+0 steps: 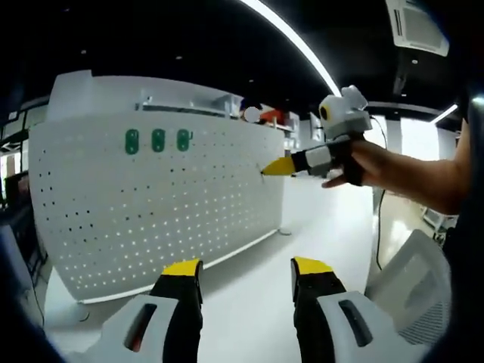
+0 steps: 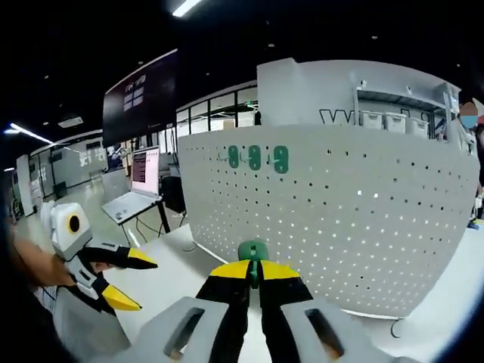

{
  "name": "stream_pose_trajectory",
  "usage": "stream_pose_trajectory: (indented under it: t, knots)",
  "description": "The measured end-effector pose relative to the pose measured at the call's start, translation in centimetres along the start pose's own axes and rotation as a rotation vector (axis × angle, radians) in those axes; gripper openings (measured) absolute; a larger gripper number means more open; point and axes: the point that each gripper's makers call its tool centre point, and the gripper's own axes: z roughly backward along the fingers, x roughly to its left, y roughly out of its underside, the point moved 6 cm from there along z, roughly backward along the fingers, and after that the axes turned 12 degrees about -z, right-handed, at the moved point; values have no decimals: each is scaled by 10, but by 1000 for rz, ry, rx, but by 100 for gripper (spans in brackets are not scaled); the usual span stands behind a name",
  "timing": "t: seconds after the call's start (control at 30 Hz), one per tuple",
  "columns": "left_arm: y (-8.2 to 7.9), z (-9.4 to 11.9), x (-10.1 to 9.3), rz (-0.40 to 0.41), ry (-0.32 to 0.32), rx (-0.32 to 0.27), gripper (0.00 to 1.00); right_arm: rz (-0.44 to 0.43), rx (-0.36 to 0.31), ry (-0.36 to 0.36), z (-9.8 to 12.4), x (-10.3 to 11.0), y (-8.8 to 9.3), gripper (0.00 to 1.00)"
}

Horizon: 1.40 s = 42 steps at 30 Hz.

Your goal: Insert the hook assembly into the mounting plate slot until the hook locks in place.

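Now, in the left gripper view, the white pegboard stood upright on the white table, and three green hooks sat in a row near its upper left. The left claw hung low in front of the board, its yellow-tipped jaws well apart and holding nothing. Off to the right, the right claw came in with a hand behind it, its yellow tips drawn together and pointing at the board's right part, very near the surface; whether they touched it I could not tell.

Over in the right gripper view, the left claw showed at the lower left, jaws spread. Behind it a laptop stood open on a small desk. At centre, the right claw's jaws were clamped on a green hook assembly, held just ahead of the pegboard's lower rows. Three green hooks showed high on the board.
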Motion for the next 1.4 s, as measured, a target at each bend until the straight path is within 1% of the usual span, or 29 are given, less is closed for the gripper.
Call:
stream_pose_trajectory:
  t: [0.1,0.2,0.43,0.5,0.7,0.87,0.97,1.13,1.33,1.4]
  knots:
    - [1,1,0,3,-1,-2,47,2,-31,25,-4,-2,-9,2]
    - [2,2,0,8,-5,-2,47,-5,-65,35,-7,-3,-18,2]
    - [5,5,3,15,-12,3,47,3,-112,53,-15,-4,-39,2]
    - [6,5,4,16,-14,2,47,10,-131,70,-19,-5,-46,2]
    - [7,5,4,21,-13,3,47,-6,-182,107,-30,-12,-63,2]
    - [9,6,6,23,-15,7,47,-11,-225,134,-38,-14,-68,2]
    - [11,7,6,26,-14,10,47,0,-243,154,-42,-16,-70,2]
    - [13,6,7,28,-10,17,47,-1,-281,192,-52,-22,-73,2]
    - [14,6,9,30,-10,21,46,-15,-319,219,-61,-28,-78,2]
    - [15,6,10,30,-9,23,46,-34,-340,222,-64,-29,-80,2]
